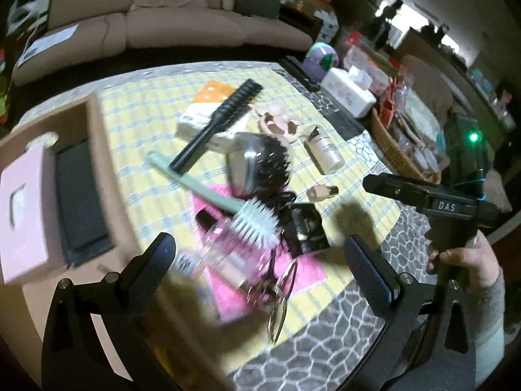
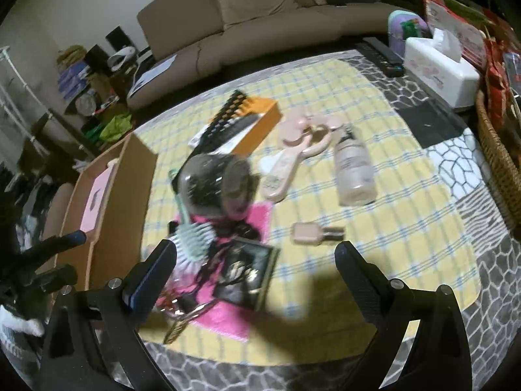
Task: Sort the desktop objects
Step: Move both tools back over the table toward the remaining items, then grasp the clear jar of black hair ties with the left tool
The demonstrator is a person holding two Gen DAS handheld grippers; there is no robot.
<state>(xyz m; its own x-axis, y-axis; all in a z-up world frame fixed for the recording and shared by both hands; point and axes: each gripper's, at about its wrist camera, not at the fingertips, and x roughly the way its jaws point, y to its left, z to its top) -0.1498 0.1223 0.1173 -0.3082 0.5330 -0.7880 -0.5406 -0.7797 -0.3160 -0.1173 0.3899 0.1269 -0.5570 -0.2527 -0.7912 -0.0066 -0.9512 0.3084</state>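
Note:
A heap of objects lies on a yellow checked cloth (image 1: 136,120): a black comb (image 1: 218,123), a round black hairbrush (image 1: 260,166), a mint green brush (image 1: 254,218), a small black box (image 1: 306,228), glasses (image 1: 276,296), a pale bottle (image 1: 325,150) and a small nail-polish bottle (image 2: 316,231). My left gripper (image 1: 260,254) hangs open above the pink towel (image 1: 309,273), holding nothing. My right gripper (image 2: 257,260) is open too, hovering over the black box (image 2: 247,273). The right gripper (image 1: 420,195) also shows in the left wrist view, held by a hand (image 1: 472,260).
A cardboard box (image 1: 97,176) at the left holds a pink box (image 1: 22,202) and a dark pad (image 1: 78,195). A white tissue box (image 2: 439,68), a remote (image 2: 381,55) and a wicker basket (image 2: 498,153) line the right side. A brown sofa (image 2: 260,9) stands behind.

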